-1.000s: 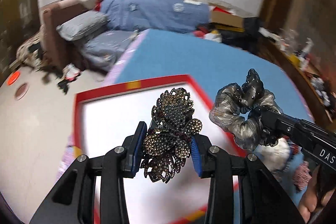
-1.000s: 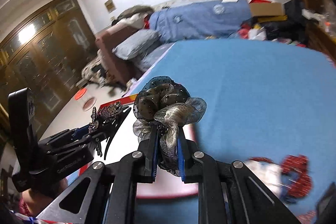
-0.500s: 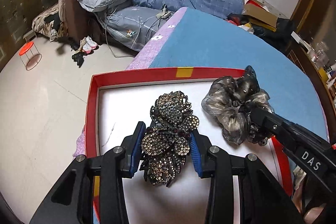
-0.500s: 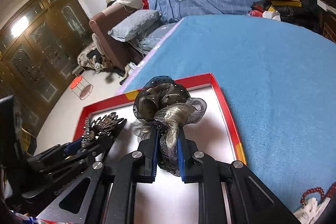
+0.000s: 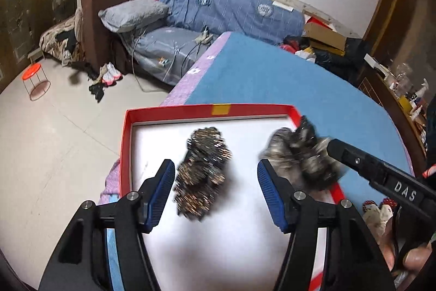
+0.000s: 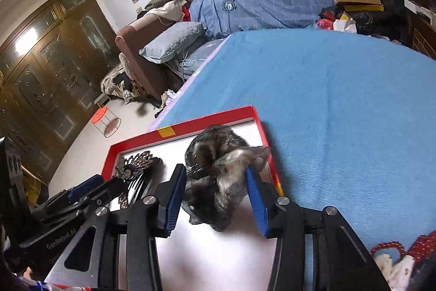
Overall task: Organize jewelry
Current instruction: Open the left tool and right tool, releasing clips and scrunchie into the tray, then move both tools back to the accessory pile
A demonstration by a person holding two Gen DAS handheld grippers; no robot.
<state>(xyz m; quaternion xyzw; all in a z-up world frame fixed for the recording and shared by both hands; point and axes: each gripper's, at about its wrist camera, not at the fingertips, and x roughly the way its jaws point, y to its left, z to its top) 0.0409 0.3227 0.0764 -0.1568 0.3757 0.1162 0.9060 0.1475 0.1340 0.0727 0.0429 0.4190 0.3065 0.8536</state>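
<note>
A red-rimmed box with a white floor sits on the blue bed cover. A rhinestone butterfly hair clip lies blurred in the box, between the spread fingers of my left gripper, which is open. A grey and black gauze scrunchie lies blurred in the box by its right rim, between the spread fingers of my right gripper, which is open. The scrunchie and the right gripper's finger also show in the left wrist view. The clip shows in the right wrist view.
More hair accessories, red and white, lie on the blue cover at the lower right. The bed's left edge drops to a tiled floor. A sofa with bedding stands beyond.
Both grippers have opened and let go. The butterfly clip and the scrunchie have dropped from the jaws into the red box.
</note>
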